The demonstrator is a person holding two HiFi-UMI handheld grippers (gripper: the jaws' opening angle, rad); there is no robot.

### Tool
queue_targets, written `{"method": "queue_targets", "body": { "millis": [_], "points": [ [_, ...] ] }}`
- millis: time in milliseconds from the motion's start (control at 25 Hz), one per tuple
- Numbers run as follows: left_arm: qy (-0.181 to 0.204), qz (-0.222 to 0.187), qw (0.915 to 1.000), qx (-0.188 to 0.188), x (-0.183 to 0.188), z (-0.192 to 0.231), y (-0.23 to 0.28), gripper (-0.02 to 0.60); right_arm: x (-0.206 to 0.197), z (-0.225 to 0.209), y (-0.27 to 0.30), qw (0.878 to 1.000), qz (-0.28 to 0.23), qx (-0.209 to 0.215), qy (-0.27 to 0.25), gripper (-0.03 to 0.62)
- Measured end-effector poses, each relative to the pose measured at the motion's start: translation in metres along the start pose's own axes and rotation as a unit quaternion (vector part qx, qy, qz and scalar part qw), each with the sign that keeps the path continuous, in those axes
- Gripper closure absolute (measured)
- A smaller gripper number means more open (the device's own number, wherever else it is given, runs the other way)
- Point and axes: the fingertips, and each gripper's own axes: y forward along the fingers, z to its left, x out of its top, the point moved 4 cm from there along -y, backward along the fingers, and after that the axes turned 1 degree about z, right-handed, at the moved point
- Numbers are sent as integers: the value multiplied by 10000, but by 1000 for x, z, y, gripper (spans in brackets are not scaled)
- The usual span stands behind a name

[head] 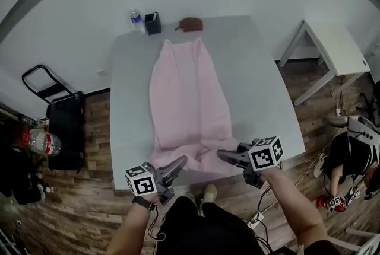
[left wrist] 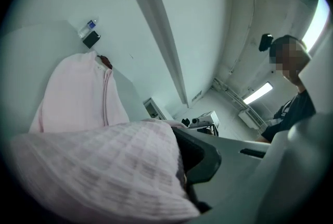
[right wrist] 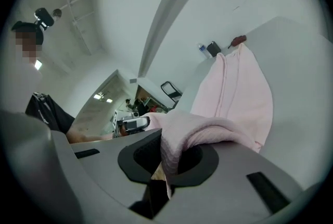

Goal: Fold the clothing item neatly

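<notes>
Grey left tongs [head: 177, 163], right tongs [head: 225, 156], black-white marker cubes [head: 265, 153], black clothes [head: 196, 229]

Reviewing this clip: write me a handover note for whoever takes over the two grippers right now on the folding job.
Left gripper: shut on the near left corner of the pink garment.
Right gripper: shut on its near right corner.
Garment: spread lengthwise along the grey table. Its far end lies near the water bottle, black cup and brown object.
Done: both near corners are gripped and the near edge is bunched up at the grippers. No fold is laid yet.
Left: probably carry the near edge toward the far end, lay it flat, release, then fold further.
</notes>
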Motion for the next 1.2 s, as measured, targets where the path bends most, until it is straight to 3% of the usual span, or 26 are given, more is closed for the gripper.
{"method": "queue_targets", "body": {
  "millis": [240,520,680,840,880,960,1000,1120,1200],
  "points": [
    [-134,199,9996,136,43,40,27,566,56,-36,19,9997,93,-165,125,551],
    [-1163,442,9922,60,99,126,55,566,111,-99,54,9955,210,-299,879,551],
    [-1664,718,9834,-18,114,168,77,565,128,-143,75,9865,380,-396,1540,551],
    [-1636,1126,9801,-56,109,191,92,563,128,-170,88,9798,350,-383,1933,551],
    [-1758,1145,9777,-50,107,195,95,557,129,-176,90,9779,309,-371,2033,520],
    [-2147,1003,9715,47,112,207,100,431,134,-189,93,9734,238,-432,2237,417],
    [-2299,886,9691,127,117,213,103,408,140,-195,94,9710,195,-481,2335,400],
    [-2562,530,9648,286,137,224,111,387,164,-202,94,9657,34,-475,2552,387],
    [-2940,256,9549,317,147,228,116,385,176,-203,92,9609,-19,-322,2751,387]
  ]
}}
